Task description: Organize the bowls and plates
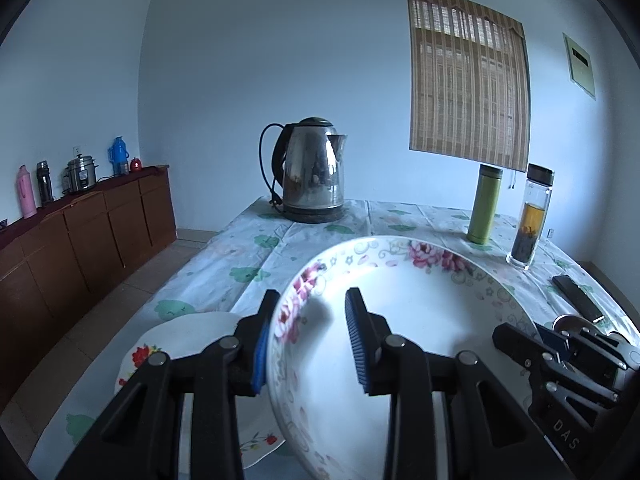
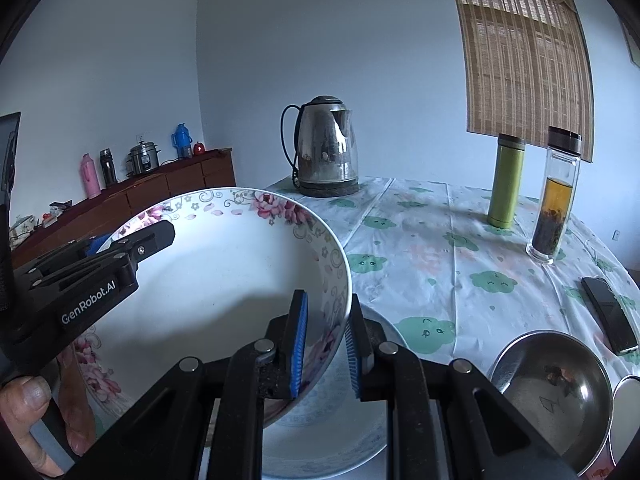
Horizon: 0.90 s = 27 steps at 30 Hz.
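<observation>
Showing a flowered bowl (image 2: 224, 264) held above the surface (image 2: 440, 248), left gripper (image 1: 310, 336) and right gripper (image 2: 326, 344) each clamped on opposite rims; uneven pulling could slip a rim free and drop it onto the plate (image 2: 332, 432) below.

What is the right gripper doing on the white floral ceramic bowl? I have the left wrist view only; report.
Observer: The right gripper clamps the rim of the white floral ceramic bowl, one blue pad inside, one outside.
Operator: Report what lies beneath it.
Observer: A white plate with a pale blue pattern sits under the bowl.
Operator: Check the round steel bowl.
Observer: The round steel bowl holds a few dark scraps.
</observation>
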Each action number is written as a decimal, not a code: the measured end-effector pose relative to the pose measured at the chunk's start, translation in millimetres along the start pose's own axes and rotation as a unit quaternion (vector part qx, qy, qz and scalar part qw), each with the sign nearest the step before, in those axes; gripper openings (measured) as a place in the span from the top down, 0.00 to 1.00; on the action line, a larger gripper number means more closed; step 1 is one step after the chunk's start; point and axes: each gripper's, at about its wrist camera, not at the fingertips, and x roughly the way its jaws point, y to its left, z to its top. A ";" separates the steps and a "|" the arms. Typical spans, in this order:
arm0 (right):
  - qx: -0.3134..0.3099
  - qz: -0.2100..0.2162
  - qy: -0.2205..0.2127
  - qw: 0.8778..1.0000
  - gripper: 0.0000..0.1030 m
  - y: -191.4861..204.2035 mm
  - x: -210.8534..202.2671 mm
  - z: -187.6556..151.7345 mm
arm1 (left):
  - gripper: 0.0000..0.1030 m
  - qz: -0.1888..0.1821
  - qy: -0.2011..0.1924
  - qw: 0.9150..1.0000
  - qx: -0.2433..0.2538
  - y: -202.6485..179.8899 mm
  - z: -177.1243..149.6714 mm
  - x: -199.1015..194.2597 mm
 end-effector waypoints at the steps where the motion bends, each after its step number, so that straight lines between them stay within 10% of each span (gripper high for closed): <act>1: 0.002 -0.004 0.001 1.000 0.81 -1.1 0.5 -0.2 | 0.69 0.000 0.001 1.000 0.002 -1.5 0.0 1.5; 27: 0.011 -0.047 0.041 0.998 0.81 -12.3 16.4 -11.0 | 0.69 -0.014 0.062 0.998 0.027 -19.0 -14.8 37.0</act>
